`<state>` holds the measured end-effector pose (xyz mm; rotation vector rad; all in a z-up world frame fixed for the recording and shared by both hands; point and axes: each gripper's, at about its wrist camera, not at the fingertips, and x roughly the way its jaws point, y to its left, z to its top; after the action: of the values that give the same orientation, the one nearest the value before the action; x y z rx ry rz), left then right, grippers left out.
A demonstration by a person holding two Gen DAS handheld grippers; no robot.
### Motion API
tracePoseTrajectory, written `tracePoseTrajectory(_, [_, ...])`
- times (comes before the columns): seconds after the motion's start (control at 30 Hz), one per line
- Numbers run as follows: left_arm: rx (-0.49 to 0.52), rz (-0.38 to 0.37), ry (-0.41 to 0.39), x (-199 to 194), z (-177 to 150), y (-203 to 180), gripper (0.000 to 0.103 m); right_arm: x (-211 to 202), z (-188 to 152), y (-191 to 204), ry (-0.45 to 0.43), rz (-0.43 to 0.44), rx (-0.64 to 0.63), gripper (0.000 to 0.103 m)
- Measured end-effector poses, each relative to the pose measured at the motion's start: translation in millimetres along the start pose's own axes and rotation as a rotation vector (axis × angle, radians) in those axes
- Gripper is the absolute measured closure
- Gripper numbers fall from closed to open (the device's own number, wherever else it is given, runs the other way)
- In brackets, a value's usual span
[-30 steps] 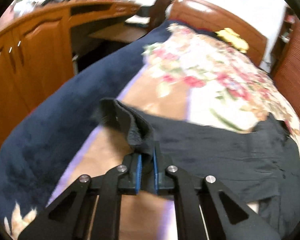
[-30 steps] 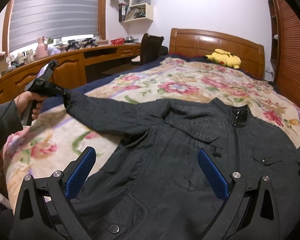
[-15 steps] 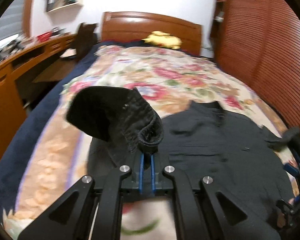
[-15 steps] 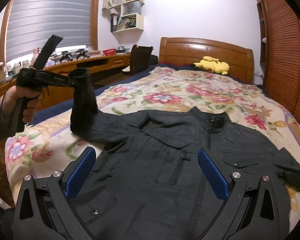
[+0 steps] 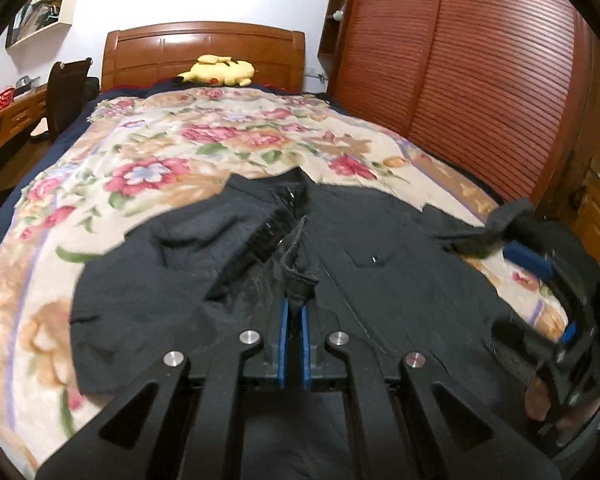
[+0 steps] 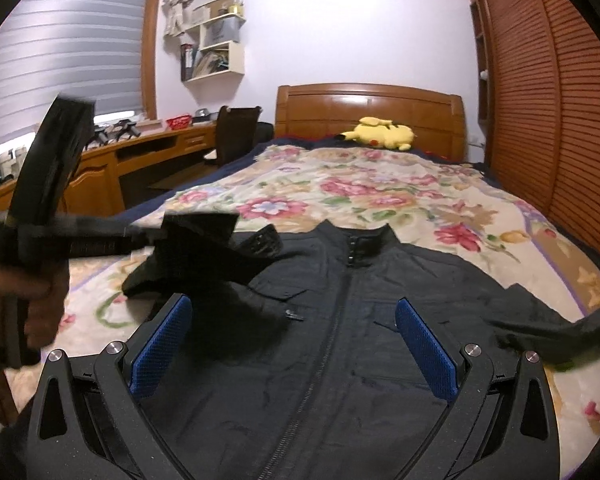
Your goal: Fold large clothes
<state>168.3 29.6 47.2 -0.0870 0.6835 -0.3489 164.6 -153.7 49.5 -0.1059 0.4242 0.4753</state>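
A black zip jacket (image 6: pixel 340 344) lies front up on the floral bedspread (image 6: pixel 360 196), collar toward the headboard. My left gripper (image 5: pixel 293 312) is shut on the cuff of the jacket's sleeve (image 5: pixel 296 276) and holds it above the jacket's chest (image 5: pixel 380 280). In the right wrist view the left gripper (image 6: pixel 152 236) shows at the left, with the sleeve (image 6: pixel 204 256) folded inward over the body. My right gripper (image 6: pixel 296 344) is open and empty, low over the jacket's front. The other sleeve (image 6: pixel 548 328) lies spread to the right.
A yellow plush toy (image 6: pixel 380 134) lies by the wooden headboard (image 6: pixel 368 108). A long wooden desk (image 6: pixel 140 160) and a chair (image 6: pixel 236 132) stand left of the bed. Slatted wooden wardrobe doors (image 6: pixel 560 100) run along the right.
My left gripper has lifted the sleeve cuff and swung it from the bed's left side inward over the jacket's chest. My right gripper has stayed open and moved a little toward the jacket's middle.
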Motion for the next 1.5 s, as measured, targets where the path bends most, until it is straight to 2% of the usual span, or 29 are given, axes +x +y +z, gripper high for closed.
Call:
tracePoseTrajectory(0.23, [0.045,0.053,0.080,11,-39,-19,0.101,2,0,-17,0.010,-0.013,0.040,0.000])
tracePoseTrajectory(0.47, [0.099,0.116,0.057,-8,-65,-17,0.095,18,-4,-17,0.044,0.006,0.058,0.000])
tracePoseTrajectory(0.6, [0.087,0.112,0.035,-26,-76,-10,0.075,28,-6,-10,0.065,0.024,0.051,0.000])
tracePoseTrajectory(0.93, [0.038,0.145,-0.007,-67,-102,13,0.057,58,-16,20,0.125,0.097,0.012,0.002])
tracePoseTrajectory(1.2, [0.016,0.184,-0.005,-82,-117,27,0.052,117,-41,45,0.278,0.177,-0.046,0.012])
tracePoseTrajectory(1.33, [0.018,0.198,-0.018,-92,-120,27,0.051,141,-56,41,0.359,0.211,-0.022,0.016])
tracePoseTrajectory(1.5, [0.009,0.200,-0.026,-97,-122,28,0.051,156,-66,45,0.431,0.253,-0.021,0.040])
